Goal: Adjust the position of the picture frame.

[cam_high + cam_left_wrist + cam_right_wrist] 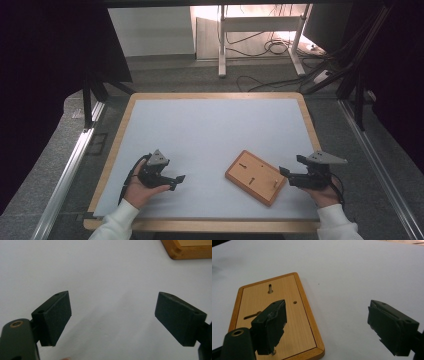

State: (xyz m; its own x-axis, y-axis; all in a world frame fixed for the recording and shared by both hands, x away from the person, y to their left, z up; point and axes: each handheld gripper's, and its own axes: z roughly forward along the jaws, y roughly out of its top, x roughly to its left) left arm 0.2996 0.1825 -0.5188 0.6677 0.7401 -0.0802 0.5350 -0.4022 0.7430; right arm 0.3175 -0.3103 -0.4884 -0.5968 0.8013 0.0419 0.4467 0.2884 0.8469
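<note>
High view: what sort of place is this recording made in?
Probably a lab or workshop recording station: a wood-rimmed table with a white top, dark curtains at the sides, and loose cables on the floor beyond, under a metal stand.

It looked like a lab or test room I worked in — black curtains (45, 75) hung at both sides, loose cables (270, 47) trailed over grey carpet (200, 77), and metal rails (65, 175) framed my wood-edged white surface (210, 125).
</note>
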